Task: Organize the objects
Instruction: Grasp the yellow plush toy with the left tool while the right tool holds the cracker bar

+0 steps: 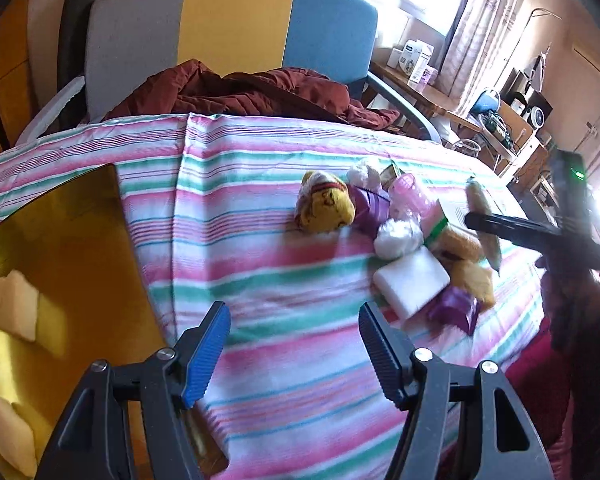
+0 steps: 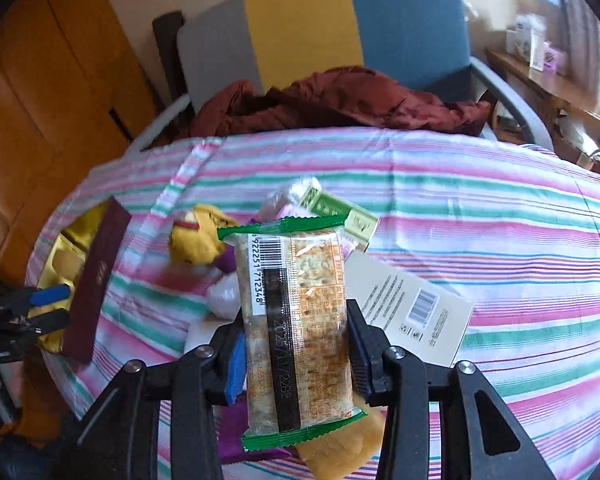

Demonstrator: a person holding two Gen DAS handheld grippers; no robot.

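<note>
your right gripper (image 2: 296, 354) clamps the light, crinkly, green-edged clear cracker packet (image 2: 296, 328) mid-body; squeeze gently, contents brittle. left gripper (image 1: 294, 350) stands wide, empty.

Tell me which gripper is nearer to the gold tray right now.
Left. The left gripper hangs open right beside the gold tray; the right gripper, shut on the cracker packet, is across the pile of objects.

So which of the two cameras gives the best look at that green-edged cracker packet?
The right wrist view: the cracker packet fills the middle, clamped between the right gripper pads, barcode readable. The left wrist view shows only a blurred sliver of it at the far gripper's tip.
</note>
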